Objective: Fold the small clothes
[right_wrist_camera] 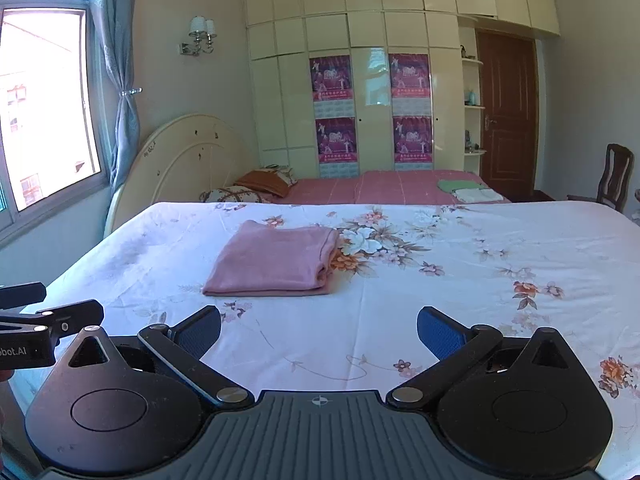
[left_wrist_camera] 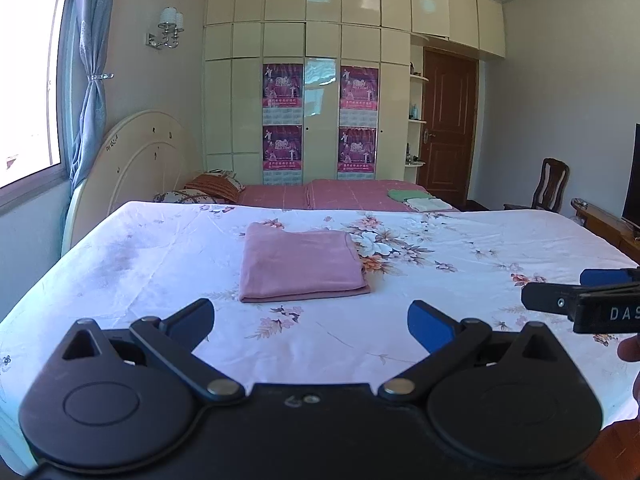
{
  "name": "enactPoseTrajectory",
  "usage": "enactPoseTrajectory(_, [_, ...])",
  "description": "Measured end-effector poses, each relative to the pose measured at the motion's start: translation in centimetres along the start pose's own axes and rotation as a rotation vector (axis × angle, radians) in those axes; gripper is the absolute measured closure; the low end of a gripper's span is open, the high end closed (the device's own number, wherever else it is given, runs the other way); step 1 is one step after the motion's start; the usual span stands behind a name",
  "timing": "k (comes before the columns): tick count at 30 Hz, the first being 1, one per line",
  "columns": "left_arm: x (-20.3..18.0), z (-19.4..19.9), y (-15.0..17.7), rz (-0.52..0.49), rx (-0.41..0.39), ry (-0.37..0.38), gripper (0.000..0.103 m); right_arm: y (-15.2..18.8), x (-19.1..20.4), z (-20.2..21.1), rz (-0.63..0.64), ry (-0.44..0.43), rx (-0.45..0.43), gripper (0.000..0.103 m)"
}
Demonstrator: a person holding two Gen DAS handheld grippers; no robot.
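Note:
A pink garment (left_wrist_camera: 302,266) lies folded into a neat rectangle on the floral bedsheet (left_wrist_camera: 160,248); it also shows in the right wrist view (right_wrist_camera: 274,258). My left gripper (left_wrist_camera: 311,322) is open and empty, held above the sheet just short of the garment. My right gripper (right_wrist_camera: 319,330) is open and empty, also short of the garment. The right gripper's fingers (left_wrist_camera: 560,300) show at the right edge of the left wrist view. The left gripper's fingers (right_wrist_camera: 60,316) show at the left edge of the right wrist view.
Behind the floral sheet (right_wrist_camera: 480,248) lies a pink bedspread (left_wrist_camera: 344,194) with a small stack of folded green and white clothes (left_wrist_camera: 416,199), pillows (left_wrist_camera: 212,188) and a headboard. A wardrobe, door, chair (left_wrist_camera: 552,184) and TV stand on the right.

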State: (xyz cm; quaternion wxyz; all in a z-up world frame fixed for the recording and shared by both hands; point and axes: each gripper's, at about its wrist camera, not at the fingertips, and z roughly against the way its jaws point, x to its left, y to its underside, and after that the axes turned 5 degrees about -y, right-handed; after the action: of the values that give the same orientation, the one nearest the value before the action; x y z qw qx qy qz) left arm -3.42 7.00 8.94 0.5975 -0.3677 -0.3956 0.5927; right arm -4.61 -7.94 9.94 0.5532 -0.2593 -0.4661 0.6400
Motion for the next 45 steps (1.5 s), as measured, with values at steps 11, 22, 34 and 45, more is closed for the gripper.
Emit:
enactPoseTrajectory(11, [-0.5, 0.6, 0.6, -0.013, -0.008, -0.015, 0.000, 0.5, 0.6, 2.3, 0.036, -0.009, -0.027, 0.000])
enactPoseTrajectory(22, [-0.6, 0.7, 0.8, -0.006, -0.004, -0.020, 0.000, -0.1, 0.4, 2.4, 0.058, -0.013, -0.022, 0.000])
enactPoseTrajectory(34, [-0.5, 0.6, 0.7, -0.005, -0.003, -0.022, 0.000, -0.5, 0.4, 2.5, 0.060, -0.017, -0.018, 0.000])
enactPoseTrajectory(45, [-0.7, 0.6, 0.7, 0.000, 0.000, -0.031, 0.000, -0.5, 0.4, 2.4, 0.061, -0.015, -0.016, 0.000])
